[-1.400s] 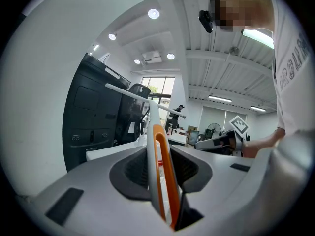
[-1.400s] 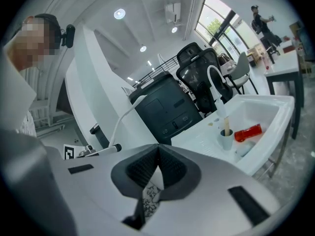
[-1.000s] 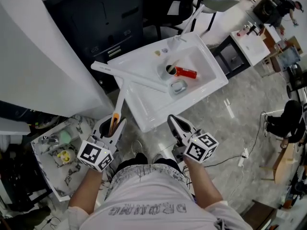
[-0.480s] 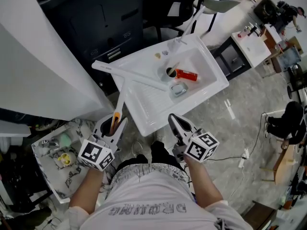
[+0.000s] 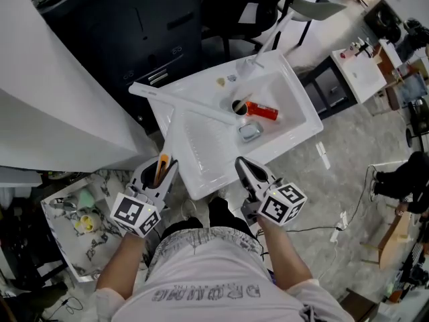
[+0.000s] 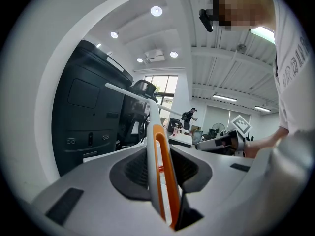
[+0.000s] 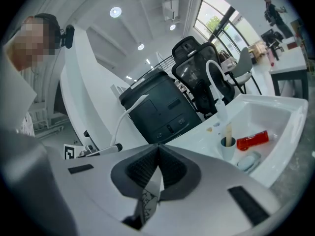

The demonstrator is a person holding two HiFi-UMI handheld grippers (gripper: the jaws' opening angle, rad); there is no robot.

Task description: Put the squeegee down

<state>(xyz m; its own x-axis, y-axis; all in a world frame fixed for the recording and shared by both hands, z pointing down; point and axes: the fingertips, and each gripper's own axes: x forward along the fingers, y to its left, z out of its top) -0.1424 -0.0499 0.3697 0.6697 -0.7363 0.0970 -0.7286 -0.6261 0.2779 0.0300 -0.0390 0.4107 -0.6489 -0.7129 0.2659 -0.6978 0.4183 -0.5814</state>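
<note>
The squeegee (image 5: 169, 129) is white with an orange grip, and its long blade (image 5: 181, 103) lies slantwise above the white sink unit (image 5: 295, 123). My left gripper (image 5: 159, 172) is shut on the orange grip at the sink's near left corner. In the left gripper view the grip (image 6: 162, 176) stands upright between the jaws of the left gripper (image 6: 160, 156), with the shaft rising to the blade (image 6: 129, 92). My right gripper (image 5: 244, 169) hovers at the sink's near edge, shut and holding nothing. Seen from its own camera, the right gripper (image 7: 157, 151) has its pads touching.
The basin holds a cup (image 5: 239, 106), a red bottle (image 5: 261, 111) and a grey pad (image 5: 250, 132), below a tap (image 5: 268, 37). A black cabinet (image 5: 134, 25) stands behind, a white curved wall (image 5: 53, 99) to the left. A marbled tray (image 5: 64, 240) with small items sits at lower left.
Both grippers have moved forward toward the sink, and the squeegee's blade has travelled farther over it. The sink's near corner now lies closer to the grippers. Both jaws are unchanged.
</note>
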